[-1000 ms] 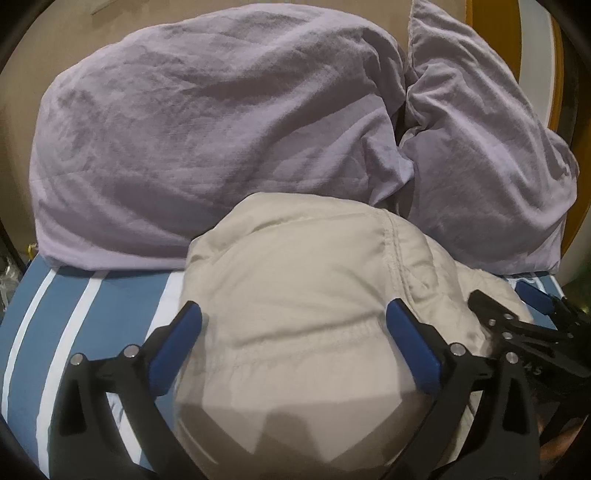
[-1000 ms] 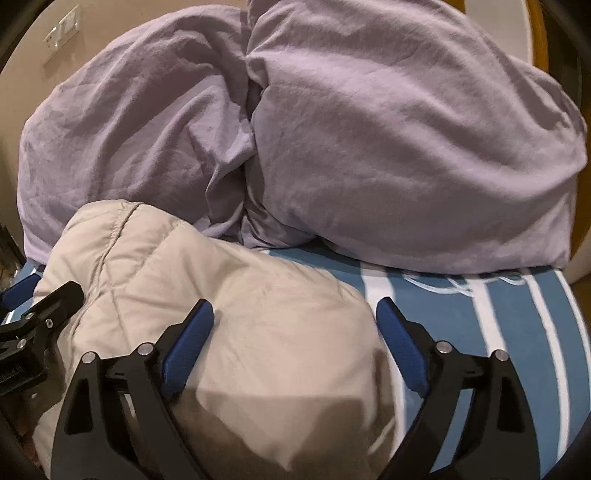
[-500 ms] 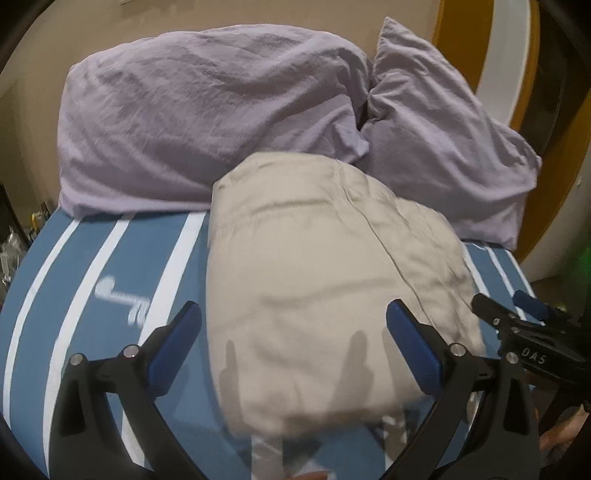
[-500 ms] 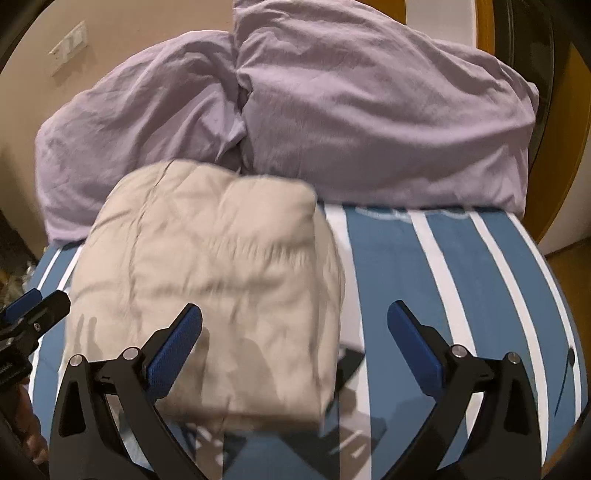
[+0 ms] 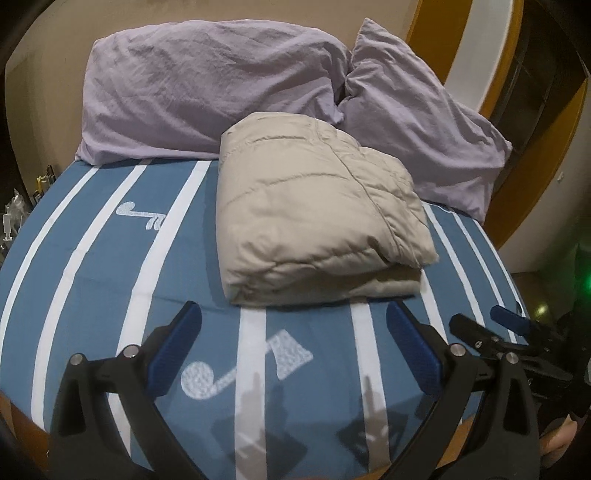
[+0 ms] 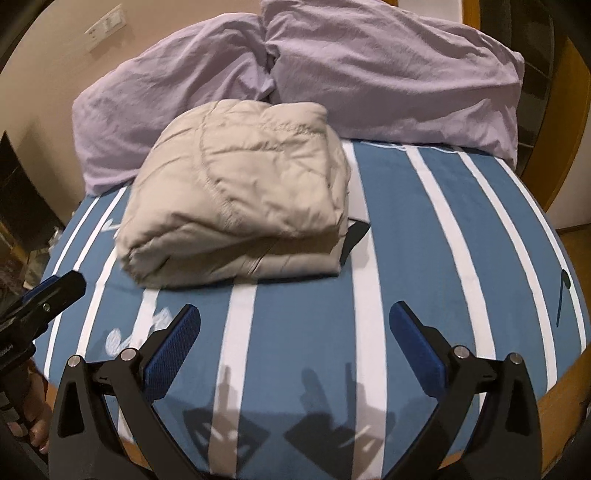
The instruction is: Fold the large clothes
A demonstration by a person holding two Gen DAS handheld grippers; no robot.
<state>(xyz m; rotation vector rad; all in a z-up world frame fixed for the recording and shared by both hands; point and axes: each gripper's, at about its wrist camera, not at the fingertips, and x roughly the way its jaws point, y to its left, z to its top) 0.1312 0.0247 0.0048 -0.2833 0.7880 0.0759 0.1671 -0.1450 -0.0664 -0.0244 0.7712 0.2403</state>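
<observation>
Bed [image 5: 92, 258], covered by a blue sheet with white stripes and pale printed motifs. Two lilac pillows [image 5: 207, 88] lie side by side at its far end, against a beige wall; their inner corners touch. Folded beige quilted garment [image 5: 314, 210], a compact padded bundle, rests on the sheet near the middle of the bed, its far edge against the pillows and its near edge well clear of both tools. Left gripper [image 5: 293, 345]: blue-padded fingers spread wide, nothing between them, above bare sheet in front of the garment. Right gripper [image 6: 295, 343]: fingers likewise wide apart and empty, beside the left one. Shadows of both fall on the near sheet. A wall switch plate [image 6: 105, 26] is at upper left.
</observation>
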